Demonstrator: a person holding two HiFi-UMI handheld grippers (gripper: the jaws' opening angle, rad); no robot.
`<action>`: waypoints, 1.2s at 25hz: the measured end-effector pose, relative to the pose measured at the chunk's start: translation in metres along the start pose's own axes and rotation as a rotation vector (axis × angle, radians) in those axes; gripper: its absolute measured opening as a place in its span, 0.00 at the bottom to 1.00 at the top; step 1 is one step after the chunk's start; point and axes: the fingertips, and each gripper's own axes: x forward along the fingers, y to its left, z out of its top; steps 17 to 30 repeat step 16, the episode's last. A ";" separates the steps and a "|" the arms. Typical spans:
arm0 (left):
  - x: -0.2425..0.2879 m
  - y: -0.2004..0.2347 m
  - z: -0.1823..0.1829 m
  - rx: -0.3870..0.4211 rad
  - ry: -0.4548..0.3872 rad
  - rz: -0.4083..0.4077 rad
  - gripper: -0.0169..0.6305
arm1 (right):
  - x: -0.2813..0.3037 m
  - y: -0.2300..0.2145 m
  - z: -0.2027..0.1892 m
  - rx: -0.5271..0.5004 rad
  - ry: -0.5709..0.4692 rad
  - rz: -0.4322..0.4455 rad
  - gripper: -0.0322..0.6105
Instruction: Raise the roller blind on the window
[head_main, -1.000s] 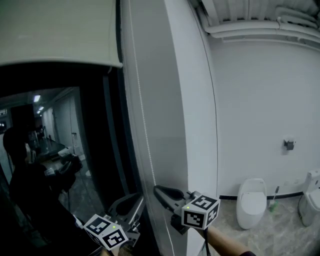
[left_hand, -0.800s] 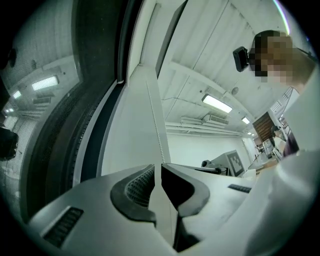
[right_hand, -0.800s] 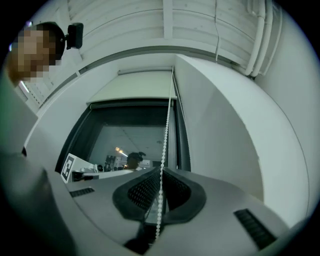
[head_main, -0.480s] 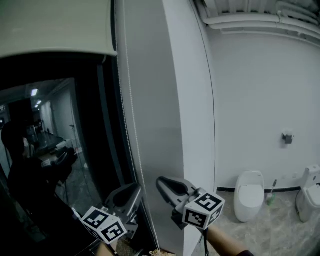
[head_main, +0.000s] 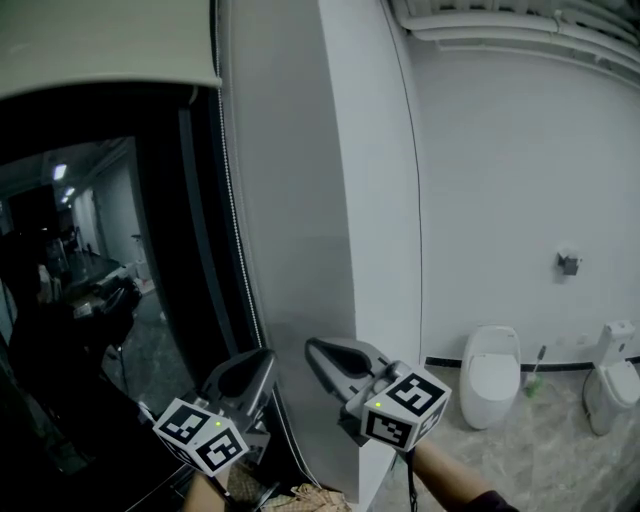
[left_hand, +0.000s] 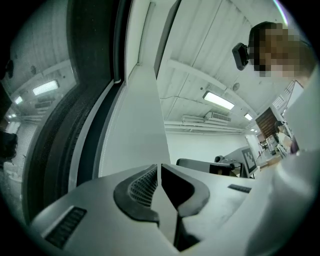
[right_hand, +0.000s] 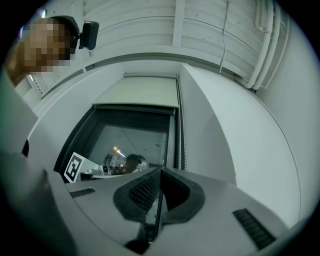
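The pale roller blind (head_main: 100, 45) is rolled high, and its lower edge crosses the top of the dark window (head_main: 100, 250); it also shows as the roller blind (right_hand: 140, 92) in the right gripper view. Its bead chain (head_main: 235, 230) hangs down the window frame, seen too as the bead chain (right_hand: 181, 135). My left gripper (head_main: 252, 365) points up right beside the chain's lower part, jaws shut (left_hand: 159, 170), and no chain shows between them. My right gripper (head_main: 318, 350) stands in front of the white pillar, jaws shut (right_hand: 161, 172) with nothing between.
A broad white pillar (head_main: 300, 200) stands right of the window. Beyond it is a washroom with a white toilet (head_main: 488, 385), a brush (head_main: 533, 378), a second fixture (head_main: 610, 390) and a small wall fitting (head_main: 568, 262). The glass reflects a person and ceiling lights.
The blind's lower edge sits higher in the picture than a second ago. Both grippers have shifted a little left and up along the frame. The chain now runs closer to the left gripper.
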 end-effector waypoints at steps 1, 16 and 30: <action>0.000 0.000 0.000 0.001 0.000 0.003 0.05 | -0.001 0.000 0.000 0.000 0.001 0.001 0.06; 0.004 -0.004 -0.001 -0.003 0.006 -0.003 0.05 | 0.001 0.001 -0.002 -0.003 0.012 0.013 0.06; 0.004 -0.004 -0.001 -0.003 0.006 -0.003 0.05 | 0.001 0.001 -0.002 -0.003 0.012 0.013 0.06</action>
